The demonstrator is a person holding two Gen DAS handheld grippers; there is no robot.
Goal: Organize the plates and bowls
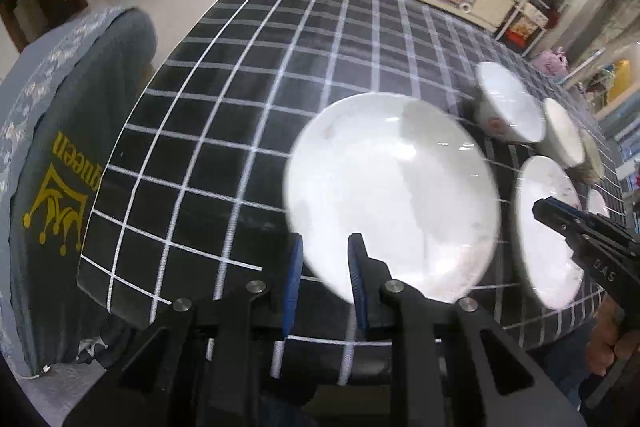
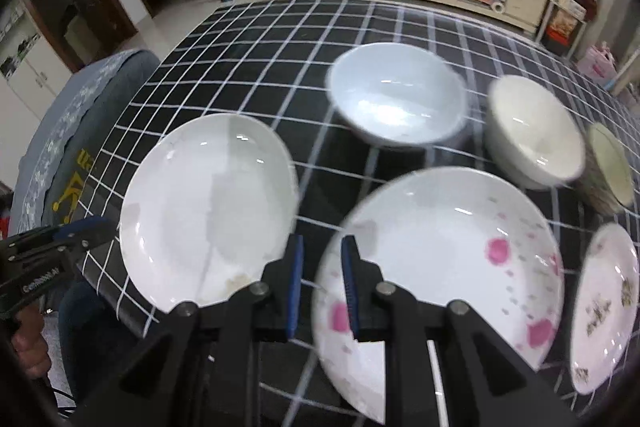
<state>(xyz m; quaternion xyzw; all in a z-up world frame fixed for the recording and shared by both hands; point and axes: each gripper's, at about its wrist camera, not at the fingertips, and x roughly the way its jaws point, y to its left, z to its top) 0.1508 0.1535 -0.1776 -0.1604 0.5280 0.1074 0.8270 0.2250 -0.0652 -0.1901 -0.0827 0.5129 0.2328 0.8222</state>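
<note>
Left gripper [image 1: 324, 263] pinching plain white plate [image 1: 392, 195] at near rim, right gripper [image 2: 322, 267] pinching pink-flowered plate [image 2: 440, 259] likewise, both over checked tablecloth [image 1: 240, 87]; best kept level and stacked without clinking

Left gripper [image 1: 325, 269]: black frame, blue-padded fingers, pitched steeply downward; jaws stood narrowly parted, a plate rim between the pads. Right gripper [image 2: 322, 265]: same build and pitch, jaws likewise gripped a rim. A hand [image 1: 612, 341] held the right gripper's handle.
</note>
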